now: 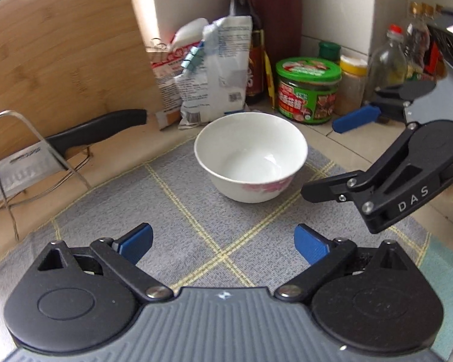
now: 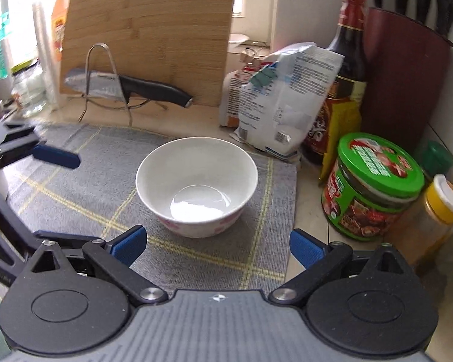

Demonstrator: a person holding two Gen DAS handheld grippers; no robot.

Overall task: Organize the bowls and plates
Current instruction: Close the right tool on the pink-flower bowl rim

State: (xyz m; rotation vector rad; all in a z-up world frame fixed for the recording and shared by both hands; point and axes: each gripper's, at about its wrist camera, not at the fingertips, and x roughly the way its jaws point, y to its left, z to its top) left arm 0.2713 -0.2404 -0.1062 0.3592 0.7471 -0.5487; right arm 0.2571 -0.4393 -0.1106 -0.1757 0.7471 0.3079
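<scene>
- On the bench, grey mat with yellow grid lines; white bowl with pink flower print sits upright on it, empty, near the mat's far edge.
- My left gripper: jaws spread wide, nothing between the blue pads, hovering over the mat.
- Bowl lies ahead of my left jaws, slightly right of centre, clear of both pads, not touching.
- My right gripper: jaws also wide open, holding nothing.
- In the right wrist view the bowl sits just ahead of the gap between my right jaws, roughly centred and a little left; its near wall is close to the pad tips, but I cannot tell if there is contact.
- My right gripper shows in the left view at the right side of the bowl, one black arm reaching toward the bowl's right wall, near it but apart.
- My left gripper shows at the left edge of the right view, a blue pad over the mat, well left of the bowl.
- Behind the bowl: white bag with a clip, dark sauce bottle, green-lidded jar, yellow-capped jar.
- Knife in a wire rack, leaning by a wooden cutting board.
</scene>
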